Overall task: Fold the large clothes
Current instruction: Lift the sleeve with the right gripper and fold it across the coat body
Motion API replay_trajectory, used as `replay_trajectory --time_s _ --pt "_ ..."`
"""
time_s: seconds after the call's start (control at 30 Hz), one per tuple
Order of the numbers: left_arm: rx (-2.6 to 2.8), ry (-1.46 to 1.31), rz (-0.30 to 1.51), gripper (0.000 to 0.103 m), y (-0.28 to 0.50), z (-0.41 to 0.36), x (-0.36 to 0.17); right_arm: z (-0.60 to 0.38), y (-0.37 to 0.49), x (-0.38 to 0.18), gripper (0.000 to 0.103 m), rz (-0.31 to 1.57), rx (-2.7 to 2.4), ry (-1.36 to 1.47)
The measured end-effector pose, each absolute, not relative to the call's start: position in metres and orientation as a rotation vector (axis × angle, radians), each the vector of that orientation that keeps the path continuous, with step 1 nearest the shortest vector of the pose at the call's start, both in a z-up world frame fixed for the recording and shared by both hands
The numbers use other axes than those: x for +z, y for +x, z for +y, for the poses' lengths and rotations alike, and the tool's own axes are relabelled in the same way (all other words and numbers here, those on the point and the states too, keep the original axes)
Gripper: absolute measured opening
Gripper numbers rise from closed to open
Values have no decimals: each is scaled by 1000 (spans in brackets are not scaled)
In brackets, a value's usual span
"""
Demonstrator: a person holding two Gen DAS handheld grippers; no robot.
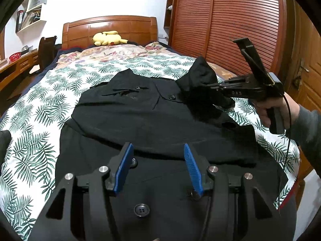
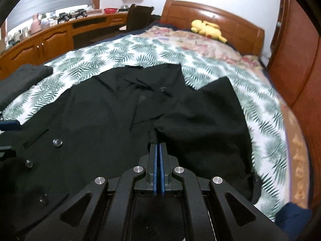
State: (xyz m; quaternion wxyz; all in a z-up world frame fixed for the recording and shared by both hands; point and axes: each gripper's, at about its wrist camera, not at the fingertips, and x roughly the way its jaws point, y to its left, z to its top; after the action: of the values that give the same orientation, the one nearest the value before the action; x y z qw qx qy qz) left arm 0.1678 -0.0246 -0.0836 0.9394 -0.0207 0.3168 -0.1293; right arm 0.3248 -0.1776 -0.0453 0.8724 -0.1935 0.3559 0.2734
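A large black coat (image 1: 140, 120) with dark buttons lies spread on the bed; it also shows in the right wrist view (image 2: 96, 120). My left gripper (image 1: 158, 150) is open and empty, hovering just above the coat's lower front. My right gripper (image 2: 159, 144) is shut on a fold of the coat's right sleeve (image 2: 202, 118) and holds it lifted. In the left wrist view the right gripper (image 1: 218, 89) is at the right, with the raised sleeve (image 1: 198, 80) bunched in its fingers above the coat's right side.
The bed has a leaf-print cover (image 1: 40, 104), a floral quilt and a yellow plush toy (image 1: 109, 38) by the wooden headboard. A wooden wardrobe (image 1: 230, 20) stands close on the right. A desk and chair (image 2: 138, 16) stand on the left. A dark folded garment (image 2: 20, 80) lies at the bed's left.
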Motion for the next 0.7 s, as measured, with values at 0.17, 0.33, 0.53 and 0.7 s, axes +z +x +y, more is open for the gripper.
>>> replay_trajectory --time_s 0.17,0.33,0.53,0.7 --pt "-264 -42 645 52 168 -24 -83 -191 321 -33 21 720 556 -356" --pt "-266 -42 643 52 167 -24 -83 -208 316 -7 56 648 506 -324" --pt "-263 -41 644 52 167 -24 -83 -237 344 -13 59 699 356 -319" --pt "-261 -41 646 52 167 -24 -83 -272 369 -38 60 768 252 -309"
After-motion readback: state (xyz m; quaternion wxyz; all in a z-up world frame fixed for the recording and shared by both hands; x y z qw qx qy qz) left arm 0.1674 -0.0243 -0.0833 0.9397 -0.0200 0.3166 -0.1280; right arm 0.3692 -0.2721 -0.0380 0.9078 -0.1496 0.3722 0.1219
